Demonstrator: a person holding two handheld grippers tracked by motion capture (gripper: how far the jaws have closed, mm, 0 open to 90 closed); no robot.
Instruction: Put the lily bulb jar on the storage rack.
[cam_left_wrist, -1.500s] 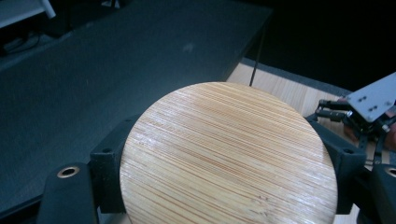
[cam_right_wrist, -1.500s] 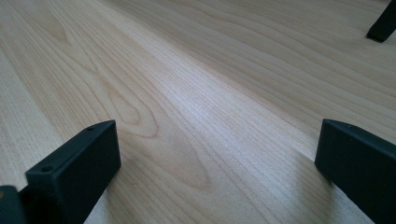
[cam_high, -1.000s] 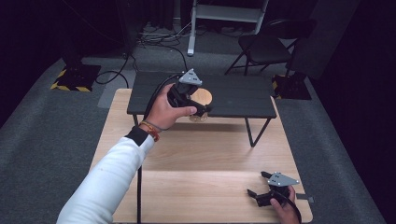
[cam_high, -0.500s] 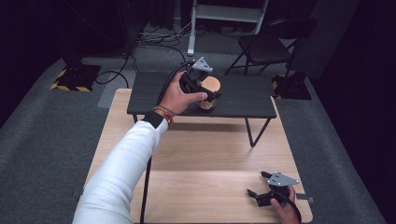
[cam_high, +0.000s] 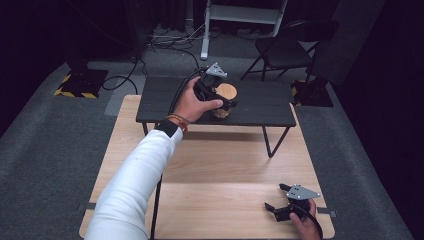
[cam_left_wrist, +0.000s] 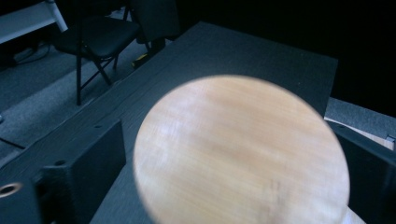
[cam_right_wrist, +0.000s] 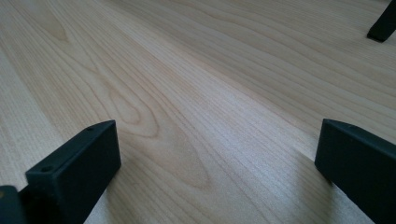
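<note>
A jar with a round wooden lid (cam_high: 226, 91) is over the middle of the low black table (cam_high: 260, 107), its body showing just under the lid. My left gripper (cam_high: 225, 102) is shut on it, a jaw on either side, held by a hand in a white sleeve. In the left gripper view the lid (cam_left_wrist: 243, 149) lies between the two black jaws and hides the jar's body. My right gripper (cam_high: 272, 211) rests open near the front right corner of the light wooden table (cam_high: 225, 165). Bare wood lies between my right gripper's (cam_right_wrist: 215, 158) jaws.
The black table stands on thin legs (cam_right_wrist: 383, 23) on the far half of the wooden table. Beyond, on the grey carpet, are a folding chair (cam_high: 285, 50), a white stand (cam_high: 245, 12), cables and a black-and-yellow base (cam_high: 80, 85).
The left gripper has carried the jar farther away and a little to the right over the black table, mostly in the first half second. The right gripper has stayed put.
</note>
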